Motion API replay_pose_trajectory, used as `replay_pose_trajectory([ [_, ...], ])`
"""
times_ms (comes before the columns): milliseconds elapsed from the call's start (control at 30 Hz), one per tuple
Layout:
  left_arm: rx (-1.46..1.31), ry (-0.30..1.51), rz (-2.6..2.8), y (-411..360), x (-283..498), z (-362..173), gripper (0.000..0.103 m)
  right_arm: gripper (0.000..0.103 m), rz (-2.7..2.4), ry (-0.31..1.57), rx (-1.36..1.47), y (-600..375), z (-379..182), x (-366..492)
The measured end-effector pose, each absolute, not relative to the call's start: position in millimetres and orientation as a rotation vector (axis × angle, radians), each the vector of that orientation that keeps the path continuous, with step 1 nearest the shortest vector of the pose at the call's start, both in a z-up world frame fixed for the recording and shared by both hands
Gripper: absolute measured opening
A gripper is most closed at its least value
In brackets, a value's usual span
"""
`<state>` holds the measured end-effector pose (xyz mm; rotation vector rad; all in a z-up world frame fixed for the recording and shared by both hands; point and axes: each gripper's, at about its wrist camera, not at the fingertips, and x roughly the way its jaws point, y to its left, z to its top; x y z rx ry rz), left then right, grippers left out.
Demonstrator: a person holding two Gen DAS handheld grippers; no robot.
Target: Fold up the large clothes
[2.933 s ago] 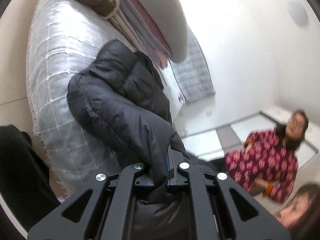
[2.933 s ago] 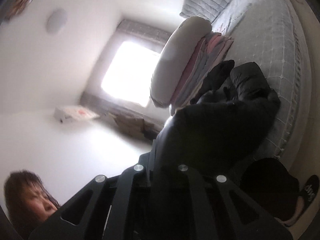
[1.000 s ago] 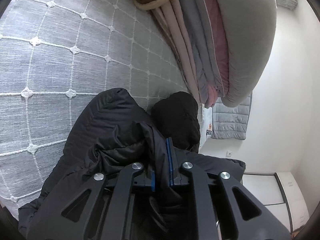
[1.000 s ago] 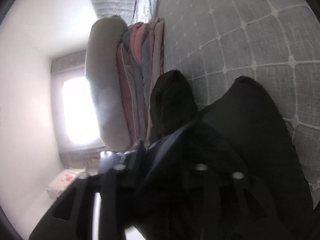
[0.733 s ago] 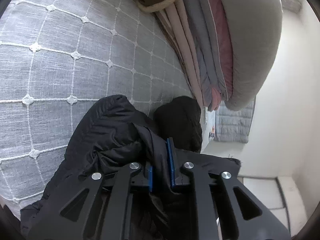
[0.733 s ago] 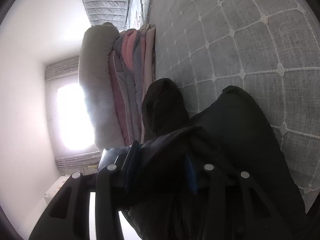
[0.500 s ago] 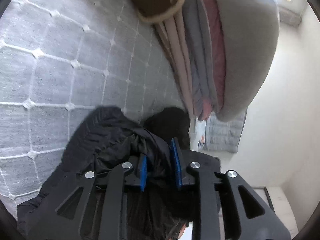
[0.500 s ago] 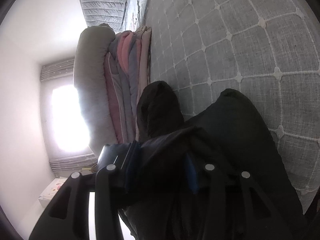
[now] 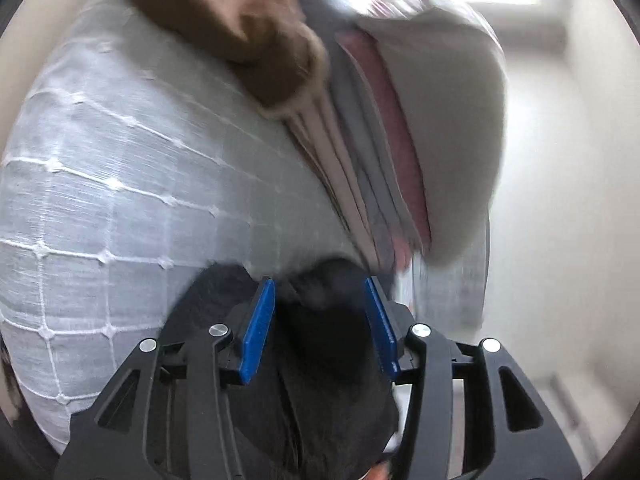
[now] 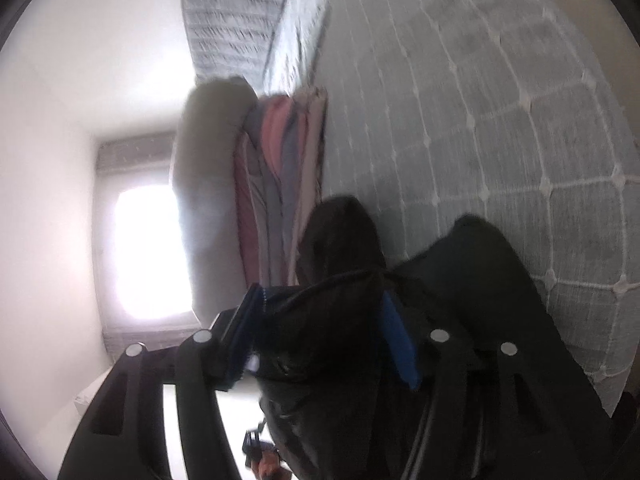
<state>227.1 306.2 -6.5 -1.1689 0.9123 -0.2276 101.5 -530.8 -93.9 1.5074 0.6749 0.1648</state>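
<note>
The black puffer jacket [image 9: 332, 364] lies bunched on the grey quilted bedspread [image 9: 120, 200], at the near edge of the bed, with one rounded dark lump of it pushed up close to the stack of folded bedding [image 9: 384, 152]. In the left wrist view the left gripper [image 9: 320, 320] has just been opening: its blue pads [image 9: 258, 328] stand apart with jacket fabric in the gap between them, and the cloth does not look pinched — released, not clenched.

The right gripper [image 10: 324, 320] has likewise just been spreading its jaws. A thick fold of the jacket [image 10: 420, 340] fills the space between its blue pads [image 10: 398, 340] and drapes over the far one, so whether the pads press on it I cannot tell.

The folded bedding — pink, grey and cream layers under a fat grey pillow [image 9: 452, 120] — sits just beyond the jacket and hems it in on that side. A brown fleecy garment [image 9: 248, 28] rests on the bedspread at the far end of the stack. Behind it, a bright window [image 10: 148, 252] and white walls; both views are blurred.
</note>
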Motion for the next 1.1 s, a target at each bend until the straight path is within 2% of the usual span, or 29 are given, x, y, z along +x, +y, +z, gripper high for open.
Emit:
replay_pose_trajectory([
  [100,-1.009,0.976,-0.370,254,222,13,0.043,0.065,0.163,0.616,1.418,-530,-69,90],
  [200,-0.817,1.027,-0.549,183,211,30,0.043,0.065,0.220,0.587,1.321,-514,-46,82],
  [300,-0.677,1.037,-0.704,125,204,41,0.043,0.070,0.372,0.688,1.155,-475,-29,93],
  [433,-0.555,1.055,-0.742,78,211,39,0.043,0.070,0.420,0.822,1.025,-438,-39,117],
  [633,-0.497,1.096,-0.599,69,258,5,0.043,0.070,0.336,0.835,1.096,-455,-71,153],
  [833,-0.430,1.084,-0.458,81,287,-22,0.035,0.070,0.238,0.875,1.113,-471,-100,172],
  [900,-0.375,1.085,-0.417,79,293,-32,0.029,0.070,0.219,0.876,1.138,-477,-108,176],
  [1000,-0.312,1.055,-0.363,73,299,-35,0.027,0.070,0.219,0.823,1.142,-487,-99,170],
  [1100,-0.269,0.940,-0.356,74,279,-6,0.027,0.070,0.389,0.729,1.081,-467,-64,150],
])
